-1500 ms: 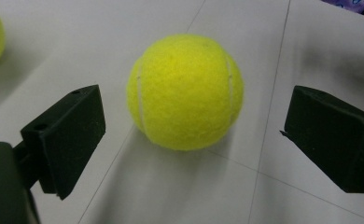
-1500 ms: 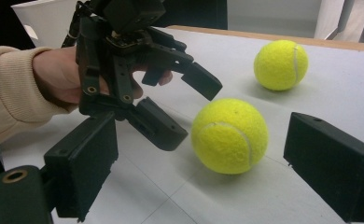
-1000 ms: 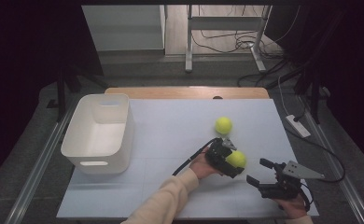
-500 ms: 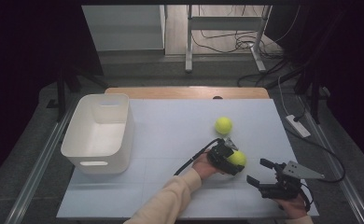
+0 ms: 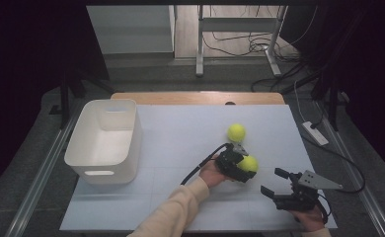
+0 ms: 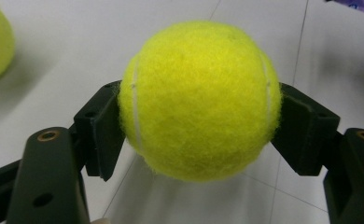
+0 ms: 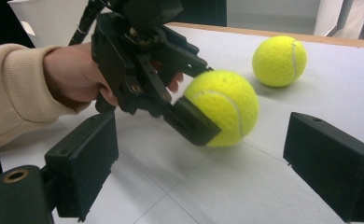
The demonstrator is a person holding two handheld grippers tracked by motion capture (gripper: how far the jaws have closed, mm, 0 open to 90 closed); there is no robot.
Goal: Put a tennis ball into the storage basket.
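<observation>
A yellow tennis ball (image 6: 201, 100) sits between the black pads of my left gripper (image 5: 247, 165), which is shut on it low over the white table (image 5: 180, 133). The right gripper view shows this held ball (image 7: 222, 107) from the side, with the left gripper (image 7: 143, 70) and the hand behind it. A second tennis ball (image 5: 236, 132) lies loose just beyond, also visible as the second ball (image 7: 279, 55). My right gripper (image 5: 273, 181) rests near the front right corner, open, with nothing between its pads (image 7: 84, 163).
A white plastic bin (image 5: 104, 138) stands at the table's left side. A white power strip (image 5: 315, 133) lies off the right edge. The left gripper's black cable (image 5: 203, 165) trails across the table toward the sleeve.
The left gripper's jaws have drawn in onto the near tennis ball. Both hands and the loose ball have stayed where they were.
</observation>
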